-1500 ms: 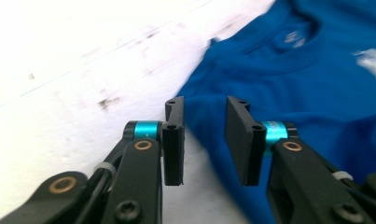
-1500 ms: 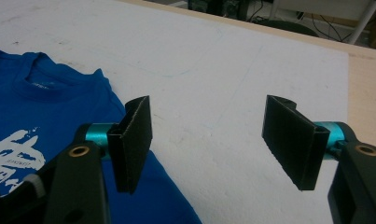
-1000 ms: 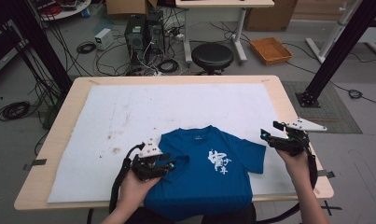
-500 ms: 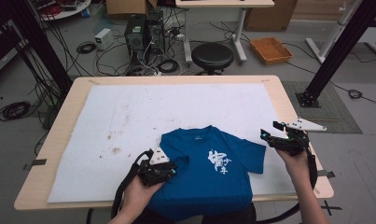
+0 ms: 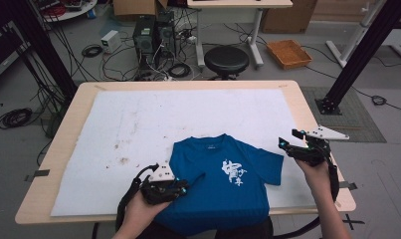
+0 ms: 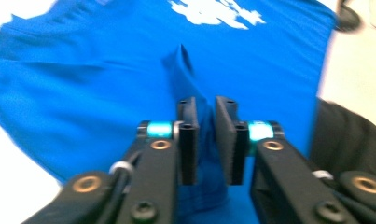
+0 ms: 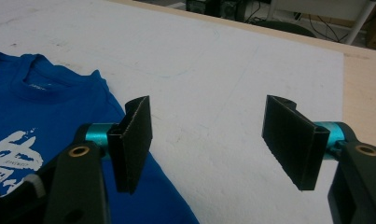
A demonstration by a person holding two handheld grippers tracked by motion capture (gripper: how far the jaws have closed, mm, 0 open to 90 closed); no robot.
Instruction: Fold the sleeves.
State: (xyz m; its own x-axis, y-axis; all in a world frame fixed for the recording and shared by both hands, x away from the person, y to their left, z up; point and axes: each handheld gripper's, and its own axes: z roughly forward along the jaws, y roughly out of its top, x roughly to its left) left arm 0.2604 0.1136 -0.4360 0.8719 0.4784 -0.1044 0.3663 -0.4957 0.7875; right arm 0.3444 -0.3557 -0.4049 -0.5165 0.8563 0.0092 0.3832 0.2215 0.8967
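Observation:
A blue T-shirt with a white print lies flat at the near edge of the white mat, collar away from me. My left gripper rests on its left side. In the left gripper view the jaws have just been closing, and the left gripper pinches a raised ridge of the T-shirt between its pads. My right gripper hovers just off the right sleeve. In its own view the right gripper stands wide open over bare mat, with the T-shirt to its left.
The wooden table carries the stained white mat. Behind it on the floor are a black stool, computer towers with tangled cables and an orange tray. A black frame post stands at the right.
The left gripper's jaws have narrowed onto a fold of the shirt's left side, and the hand has shifted slightly. The right gripper has kept still.

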